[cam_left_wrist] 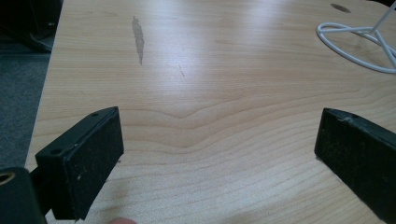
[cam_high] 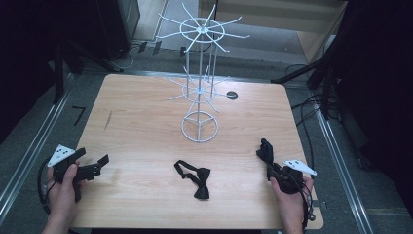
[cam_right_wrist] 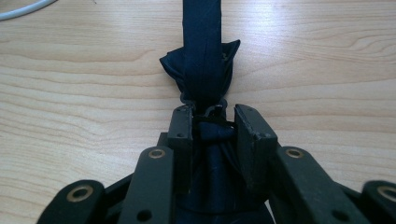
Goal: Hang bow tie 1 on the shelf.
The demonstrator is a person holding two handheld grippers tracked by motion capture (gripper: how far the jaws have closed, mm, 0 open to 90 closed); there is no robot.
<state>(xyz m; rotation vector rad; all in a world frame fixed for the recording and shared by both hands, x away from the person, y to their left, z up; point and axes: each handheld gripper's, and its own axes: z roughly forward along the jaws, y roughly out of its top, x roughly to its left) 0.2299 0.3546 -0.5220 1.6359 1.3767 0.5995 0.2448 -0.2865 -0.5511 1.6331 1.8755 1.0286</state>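
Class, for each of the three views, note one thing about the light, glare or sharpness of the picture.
High view: the table is brightly lit while the surroundings fall into deep shadow, and the white wire rack looks slightly soft. Left gripper view: pale glare streaks the far wood, and the near pads are a little blurred. Right gripper view: a bright sheen lies on the wood, and the dark bow tie shows little detail.

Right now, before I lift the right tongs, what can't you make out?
- Dark bow tie in the right tongs: the gripped part is hidden by the jaws in the right gripper view, and too small in the high view.
- White wire rack: cut off by the left gripper view's edge.
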